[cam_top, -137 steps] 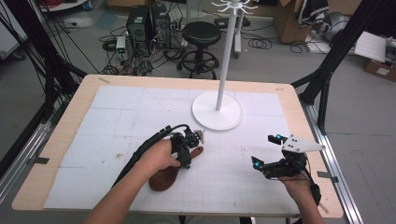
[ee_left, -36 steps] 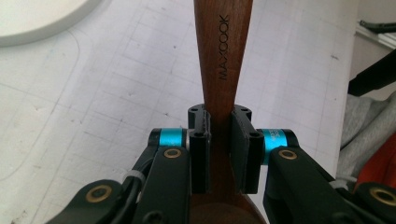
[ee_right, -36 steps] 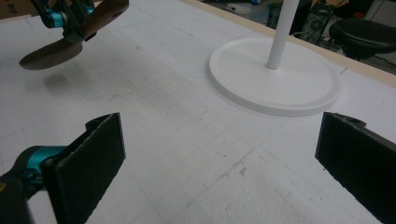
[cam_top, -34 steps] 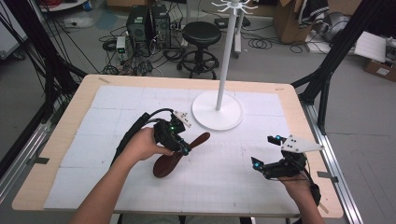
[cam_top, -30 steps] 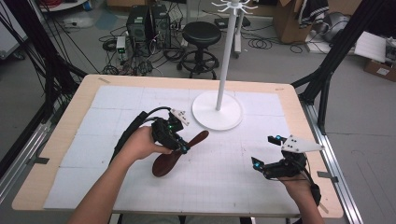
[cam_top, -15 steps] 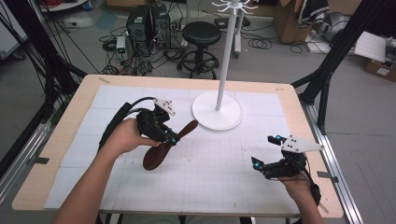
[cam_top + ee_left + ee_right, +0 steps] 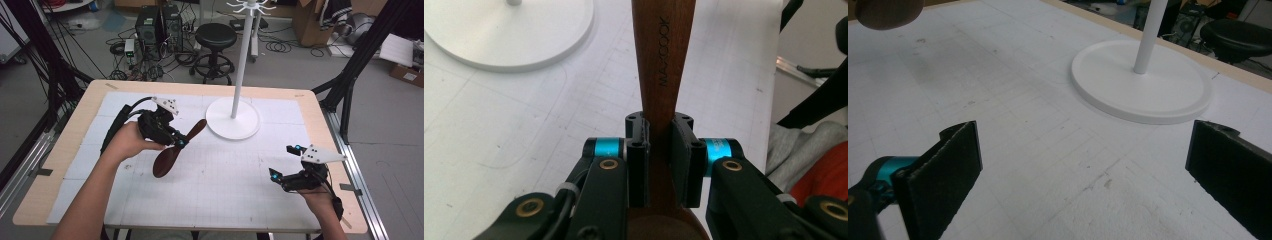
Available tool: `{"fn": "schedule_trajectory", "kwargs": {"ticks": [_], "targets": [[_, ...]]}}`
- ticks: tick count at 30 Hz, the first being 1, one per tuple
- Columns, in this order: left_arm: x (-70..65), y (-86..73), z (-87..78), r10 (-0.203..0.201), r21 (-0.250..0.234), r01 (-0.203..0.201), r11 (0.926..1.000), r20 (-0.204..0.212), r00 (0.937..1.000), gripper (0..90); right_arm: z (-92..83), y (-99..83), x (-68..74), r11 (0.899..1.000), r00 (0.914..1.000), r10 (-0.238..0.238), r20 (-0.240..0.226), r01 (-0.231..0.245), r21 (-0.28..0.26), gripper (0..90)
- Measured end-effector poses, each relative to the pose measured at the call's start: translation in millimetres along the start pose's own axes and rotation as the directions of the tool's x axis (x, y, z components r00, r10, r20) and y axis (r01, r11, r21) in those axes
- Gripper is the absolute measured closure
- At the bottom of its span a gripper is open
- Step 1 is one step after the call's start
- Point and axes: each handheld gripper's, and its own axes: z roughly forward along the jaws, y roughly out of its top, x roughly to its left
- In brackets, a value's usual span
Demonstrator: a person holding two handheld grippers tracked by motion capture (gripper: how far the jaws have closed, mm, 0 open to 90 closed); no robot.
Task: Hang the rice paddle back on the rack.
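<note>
A dark wooden spoon (image 7: pixel 175 147) hangs above the white mat, its bowl low toward me and its handle tip pointing at the stand. My left gripper (image 7: pixel 176 141) is shut on its handle. In the left gripper view the pads (image 7: pixel 639 160) clamp the handle of the wooden spoon (image 7: pixel 664 60), which bears embossed lettering. My right gripper (image 7: pixel 282 165) rests low at the table's right front, wide open, with nothing between its black pads (image 7: pixel 948 170). The spoon's bowl (image 7: pixel 885 10) shows at the top left of the right gripper view.
A white stand with a round base (image 7: pixel 233 117) and a tall pole (image 7: pixel 243 55) rises at the back middle of the mat; its base (image 7: pixel 1143 82) lies ahead of the right gripper. The wooden table edge (image 7: pixel 200 86) frames the mat. A stool and cables lie beyond.
My left hand lifted the spoon off the mat and carried it up and to the left. The right gripper has stayed where it was.
</note>
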Motion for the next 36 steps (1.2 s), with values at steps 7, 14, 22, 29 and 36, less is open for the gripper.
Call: {"fn": "schedule_trajectory", "kwargs": {"ticks": [7,14,22,29,36], "targets": [[3.9,3.7,-8.3,-0.001,-0.026,0.001,0.9997,-0.004,1.0000,78.6,0.0,-0.3,-0.3,1.000,1.0000,0.004,0.002,-0.004,0.000,0.5],[6.2,14.8,-24.9,0.008,-0.068,-0.009,0.9977,-0.020,0.9998,78.6,0.0,-0.4,-0.5,1.000,1.0000,0.004,0.001,-0.004,-0.002,0.5],[12.3,18.8,-38.5,0.003,-0.118,-0.007,0.9930,-0.029,0.9996,78.6,-0.2,-0.4,-1.0,1.000,1.0000,0.001,0.002,-0.001,-0.003,0.5],[18.1,22.8,-41.2,-0.004,-0.123,0.002,0.9924,-0.018,0.9998,78.6,0.4,-0.6,-0.8,1.000,1.0000,0.001,0.003,-0.001,-0.004,0.5],[20.9,36.7,-51.5,0.006,-0.127,-0.010,0.9919,-0.030,0.9995,78.6,0.3,-1.0,-1.7,1.000,1.0000,-0.002,0.006,0.002,-0.006,0.5]]}}
